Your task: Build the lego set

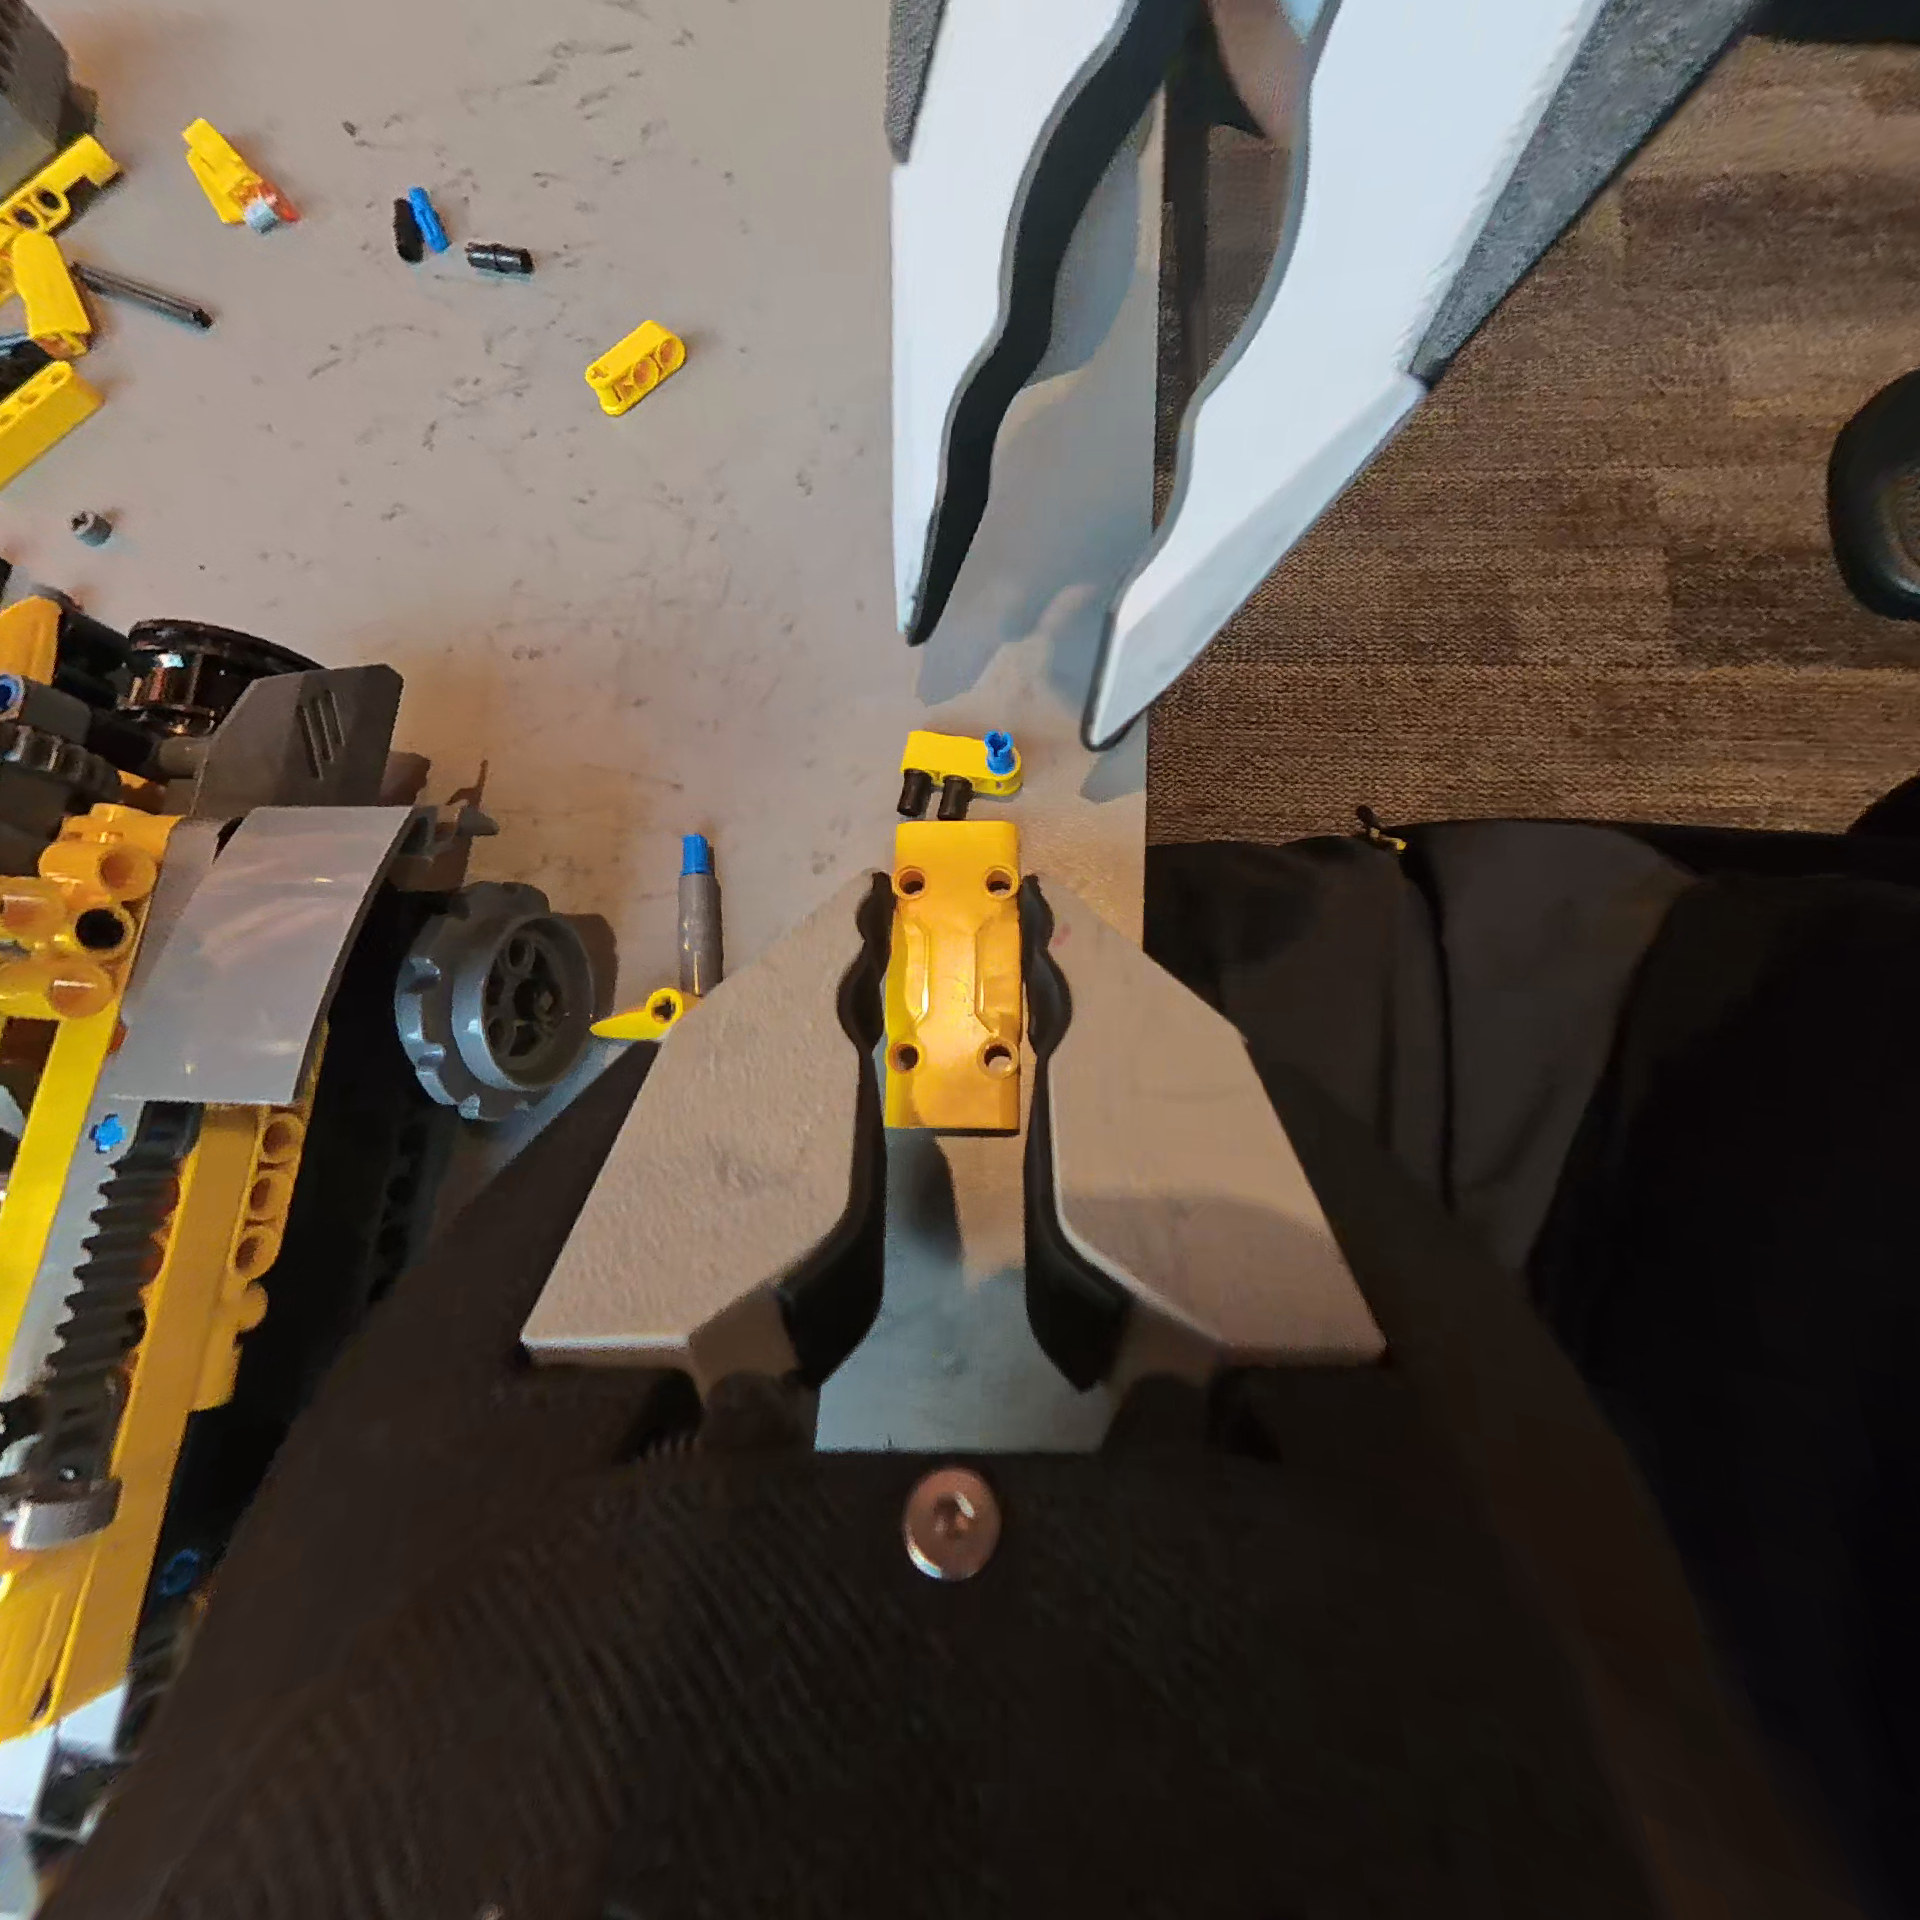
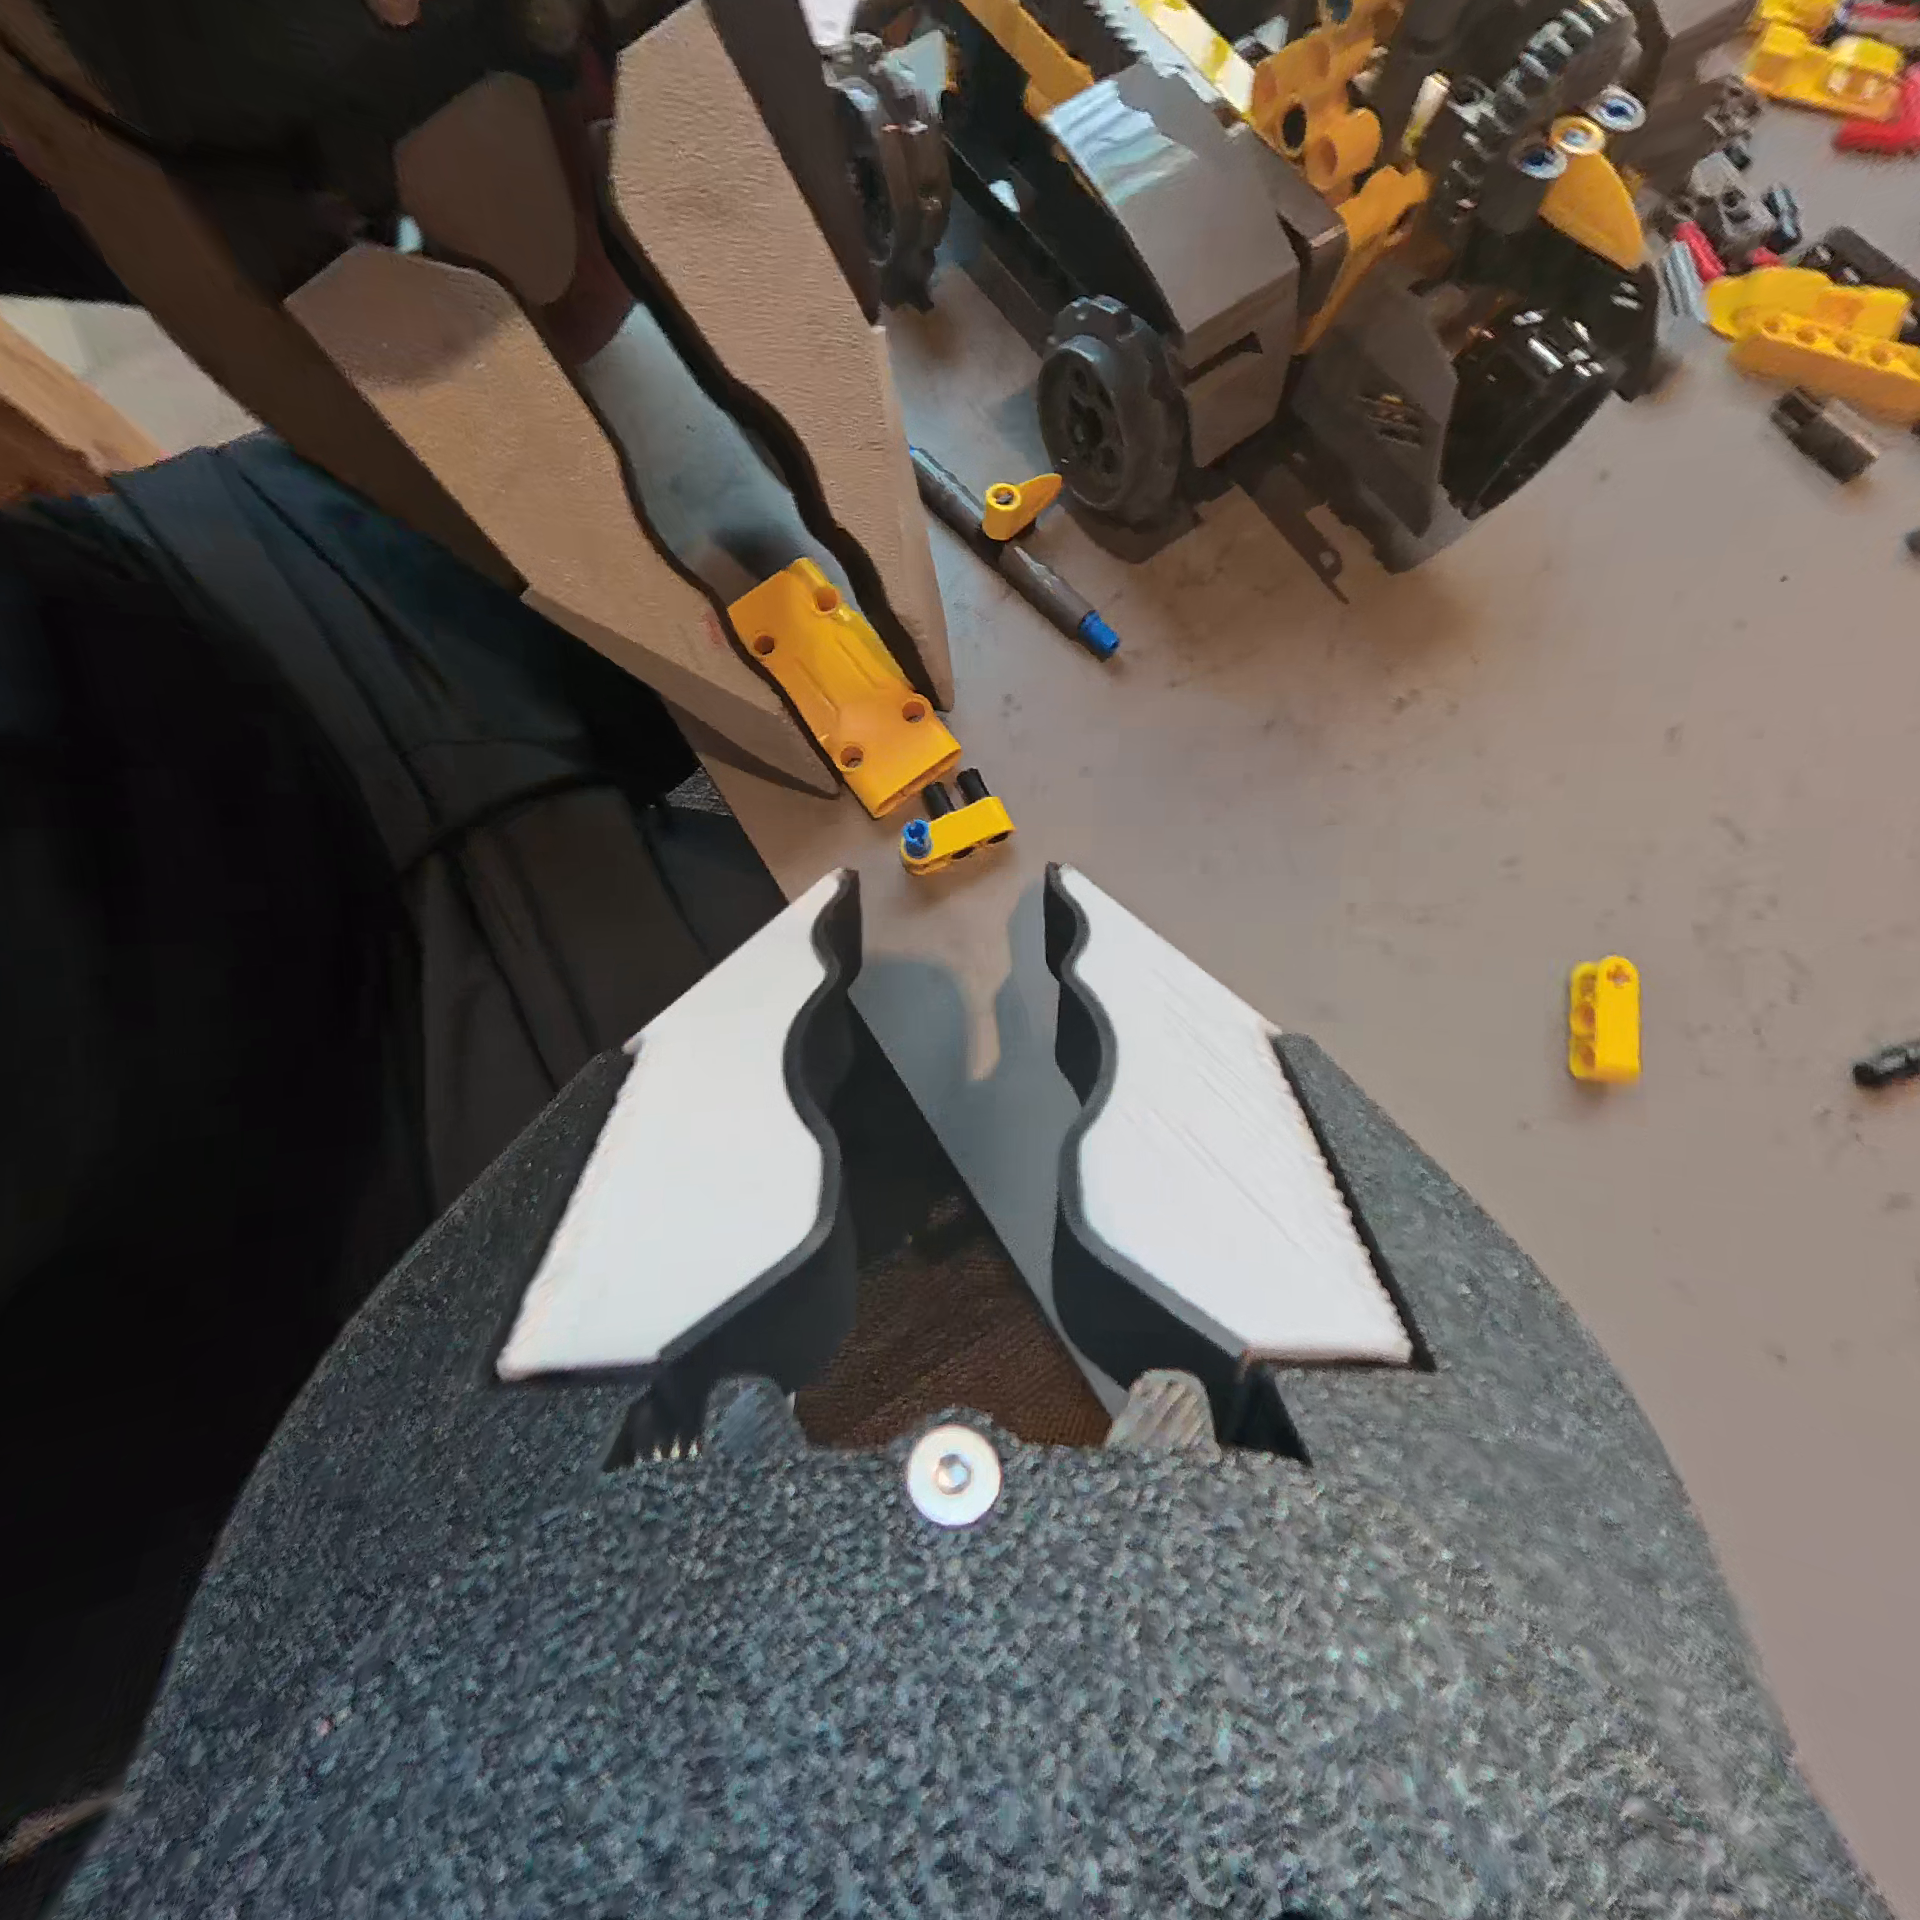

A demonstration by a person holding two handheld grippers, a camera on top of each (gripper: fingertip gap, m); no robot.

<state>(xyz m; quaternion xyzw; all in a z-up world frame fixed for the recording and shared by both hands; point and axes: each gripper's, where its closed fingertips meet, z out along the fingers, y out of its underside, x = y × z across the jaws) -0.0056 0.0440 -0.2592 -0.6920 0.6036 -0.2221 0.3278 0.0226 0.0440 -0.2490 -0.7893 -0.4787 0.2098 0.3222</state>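
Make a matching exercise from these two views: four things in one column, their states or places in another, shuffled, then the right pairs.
Things
1. left claw
2. right claw
3. small yellow piece with a blue pin
4. grey wheel

States or places
A. open, holding nothing
B. on the toy vehicle
C. shut on the yellow block
D. on the table between both claws

Pairs: 1-C, 2-A, 3-D, 4-B

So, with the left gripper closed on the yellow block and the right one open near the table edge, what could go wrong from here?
1. The small yellow connector lies just off the table edge, beside the open right gripper; a nudge could push it off.
2. The left gripper holds the yellow block only by its sides, so it may twist or slip.
3. The two grippers are close and could collide.
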